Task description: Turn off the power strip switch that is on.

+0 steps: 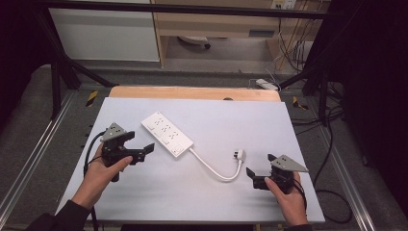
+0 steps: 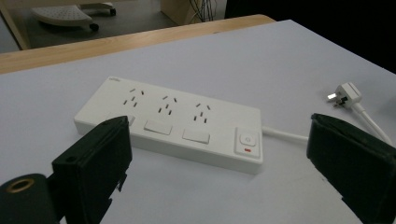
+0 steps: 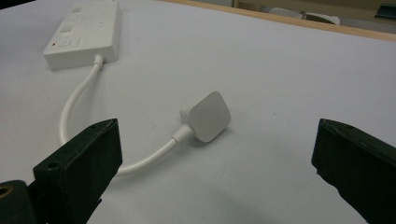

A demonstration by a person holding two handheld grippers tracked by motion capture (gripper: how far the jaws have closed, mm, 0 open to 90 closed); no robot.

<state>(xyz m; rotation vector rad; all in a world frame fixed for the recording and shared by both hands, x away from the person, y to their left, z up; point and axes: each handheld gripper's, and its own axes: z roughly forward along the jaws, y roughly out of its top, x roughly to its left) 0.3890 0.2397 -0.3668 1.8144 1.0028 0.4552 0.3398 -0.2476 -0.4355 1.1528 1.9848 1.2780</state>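
Observation:
A white power strip (image 1: pixel 167 134) with three sockets lies slanted on the white board (image 1: pixel 240 115), left of centre. Its short white cable (image 1: pixel 216 171) loops to a white plug (image 1: pixel 239 155) lying loose on the board. My left gripper (image 1: pixel 139 143) is open just left of the strip, jaws pointing at it. The left gripper view has the power strip (image 2: pixel 177 126) a little ahead of the wide-apart jaws, with the plug (image 2: pixel 348 93) at the far right. My right gripper (image 1: pixel 261 165) is open just right of the plug. The plug (image 3: pixel 210 115) lies ahead between its spread jaws.
The board rests on a wooden tabletop whose far edge (image 1: pixel 192 93) shows beyond it. A black frame (image 1: pixel 62 62) surrounds the table. Loose cables and another power strip (image 1: pixel 267 84) lie on the floor behind and to the right.

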